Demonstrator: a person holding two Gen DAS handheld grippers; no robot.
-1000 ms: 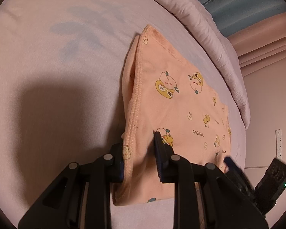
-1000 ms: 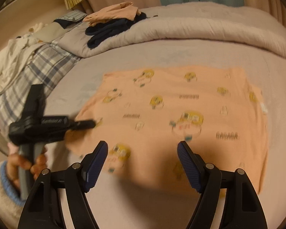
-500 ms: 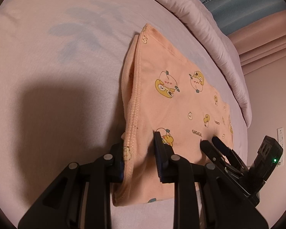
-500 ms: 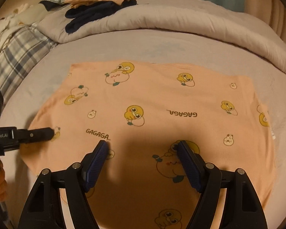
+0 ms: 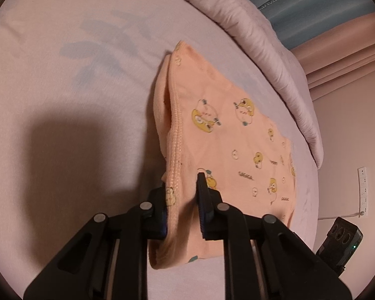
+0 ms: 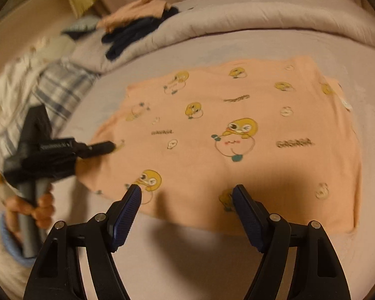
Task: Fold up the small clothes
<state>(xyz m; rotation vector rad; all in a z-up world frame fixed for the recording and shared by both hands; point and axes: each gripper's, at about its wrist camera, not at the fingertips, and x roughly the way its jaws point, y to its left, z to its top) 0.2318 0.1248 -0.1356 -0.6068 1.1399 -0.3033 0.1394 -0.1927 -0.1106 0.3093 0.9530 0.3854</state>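
1. Plainly, the peach garment (image 6: 237, 135), printed with yellow cartoon ducks and small lettering, lies spread flat on the bed sheet (image 6: 187, 262), with one ribbed edge (image 5: 175, 150) lifted off the sheet.
2. At that lifted edge, the left hand-held gripper (image 5: 181, 200) is clenched on the garment: its blue-padded fingers (image 5: 203, 207) pinch the fabric between them, and the cloth hangs in a fold below the grip.
3. On the near side of the garment, the right hand-held gripper (image 6: 186, 200) is released, its fingers spread wide and hovering just over the garment's near hem; whether the tips touch the cloth cannot be told.
4. Beyond the garment's far edge, a rolled duvet (image 6: 262, 15) runs across the bed, apart from the garment.
5. On top of the duvet, well away from the garment, sits a heap of dark navy clothing (image 6: 135, 35) with another peach piece (image 6: 137, 12) on it.
6. To the garment's left in the right wrist view, a plaid cloth (image 6: 60, 87) and pale fabric lie bunched at the bed's edge, blurred.
7. Past the duvet in the left wrist view hang blue and pink curtains (image 5: 325, 7), and a wall socket (image 5: 362, 190) sits on the wall beside the bed.
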